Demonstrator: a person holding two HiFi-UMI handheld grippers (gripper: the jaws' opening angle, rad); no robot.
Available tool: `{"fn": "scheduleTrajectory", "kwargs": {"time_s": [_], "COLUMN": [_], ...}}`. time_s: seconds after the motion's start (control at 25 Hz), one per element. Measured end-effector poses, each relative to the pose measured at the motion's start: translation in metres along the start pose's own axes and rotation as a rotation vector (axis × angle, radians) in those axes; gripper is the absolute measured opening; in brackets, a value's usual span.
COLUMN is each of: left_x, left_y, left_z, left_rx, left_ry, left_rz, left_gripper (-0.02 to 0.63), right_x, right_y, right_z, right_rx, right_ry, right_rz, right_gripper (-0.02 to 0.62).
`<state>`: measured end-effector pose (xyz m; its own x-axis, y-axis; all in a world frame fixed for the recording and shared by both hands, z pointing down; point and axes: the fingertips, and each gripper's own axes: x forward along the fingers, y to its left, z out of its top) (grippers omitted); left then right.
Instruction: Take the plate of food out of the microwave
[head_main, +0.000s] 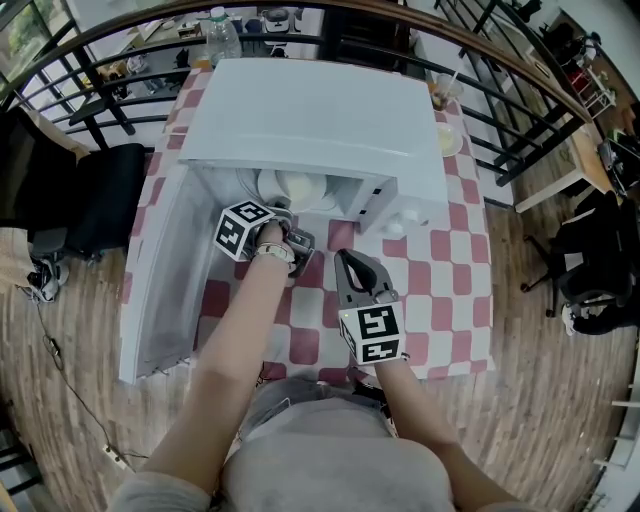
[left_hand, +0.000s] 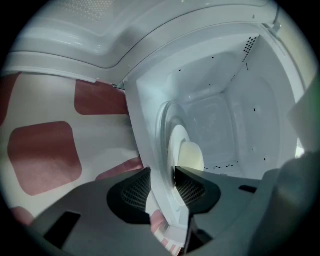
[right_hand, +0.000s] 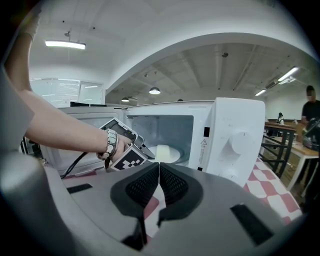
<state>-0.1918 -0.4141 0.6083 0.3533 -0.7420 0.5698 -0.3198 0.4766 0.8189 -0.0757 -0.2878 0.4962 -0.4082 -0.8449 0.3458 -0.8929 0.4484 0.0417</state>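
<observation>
Checked tablecloth (head_main: 440, 270) beneath an open microwave (head_main: 310, 110). Left gripper (left_hand: 172, 172) clamps the near rim of the plate of food (head_main: 295, 188) inside; right gripper (right_hand: 159, 167) waits nearer, jaws together. Rim-only grip risks tipping food.

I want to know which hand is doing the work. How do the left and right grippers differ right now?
The left gripper reaches into the microwave, jaws on the plate rim; the right gripper hangs back over the tablecloth. The left's jaws hold something; the right's are shut, empty. Both point toward the open microwave.
</observation>
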Motion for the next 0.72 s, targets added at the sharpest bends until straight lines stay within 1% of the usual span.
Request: {"fn": "scheduleTrajectory", "kwargs": {"time_s": [0.32, 0.72], "left_x": [-0.0046, -0.0073], "left_y": [-0.0002, -0.0021], "left_z": [0.0005, 0.0002], "left_rx": [-0.063, -0.066], "left_ry": [0.02, 0.055], "left_rz": [-0.013, -0.03], "left_gripper": [0.123, 0.097], "right_x": [0.0029, 0.0065], "right_y": [0.0019, 0.008], "right_z": [0.0004, -0.002], "right_rx": [0.001, 0.0], "right_ry": [0.0, 0.007], "right_rz": [-0.003, -0.001], "right_gripper": [0.026, 0.026]}}
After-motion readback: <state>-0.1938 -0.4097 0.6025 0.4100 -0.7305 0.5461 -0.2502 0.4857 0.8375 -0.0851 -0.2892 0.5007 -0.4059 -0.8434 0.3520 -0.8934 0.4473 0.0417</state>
